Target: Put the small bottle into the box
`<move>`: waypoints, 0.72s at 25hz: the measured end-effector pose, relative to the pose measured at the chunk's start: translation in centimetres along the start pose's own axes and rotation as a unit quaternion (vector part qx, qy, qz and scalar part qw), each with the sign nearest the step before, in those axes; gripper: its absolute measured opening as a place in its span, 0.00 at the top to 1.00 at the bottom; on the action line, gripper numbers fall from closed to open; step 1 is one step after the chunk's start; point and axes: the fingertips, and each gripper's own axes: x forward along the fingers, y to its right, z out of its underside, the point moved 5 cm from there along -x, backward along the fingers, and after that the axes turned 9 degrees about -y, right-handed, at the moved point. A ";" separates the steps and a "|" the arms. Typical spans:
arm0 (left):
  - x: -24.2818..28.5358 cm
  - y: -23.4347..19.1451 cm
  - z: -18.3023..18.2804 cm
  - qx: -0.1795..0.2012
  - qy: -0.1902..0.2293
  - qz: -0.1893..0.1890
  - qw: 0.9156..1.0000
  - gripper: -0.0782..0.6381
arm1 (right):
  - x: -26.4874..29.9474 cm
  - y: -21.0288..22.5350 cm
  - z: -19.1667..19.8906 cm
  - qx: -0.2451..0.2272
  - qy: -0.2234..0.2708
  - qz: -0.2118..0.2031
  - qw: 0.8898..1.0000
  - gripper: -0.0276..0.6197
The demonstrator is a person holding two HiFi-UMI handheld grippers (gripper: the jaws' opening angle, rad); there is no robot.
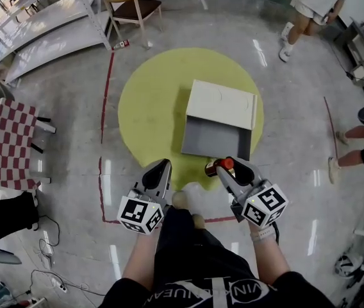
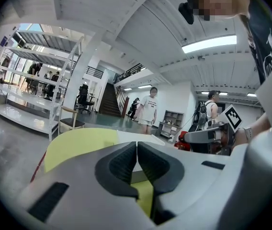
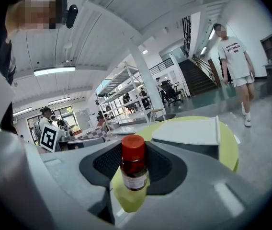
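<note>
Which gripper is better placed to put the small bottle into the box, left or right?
Right. The right gripper is shut on the small bottle, just short of the near edge of the open box. The left gripper is shut on nothing and lies farther from the box.
</note>
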 end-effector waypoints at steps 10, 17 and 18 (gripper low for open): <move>3.8 -1.8 -1.3 0.001 -0.013 0.026 1.000 0.87 | 2.1 1.8 -1.8 0.010 0.001 0.003 1.000 0.73; 5.7 -3.7 -1.5 0.000 -0.025 0.039 0.999 0.87 | 4.1 3.1 -3.0 0.021 0.009 0.006 1.000 0.73; 6.0 -3.9 -1.5 0.000 -0.027 0.040 0.999 0.87 | 4.3 3.3 -3.2 0.022 0.010 0.006 1.000 0.73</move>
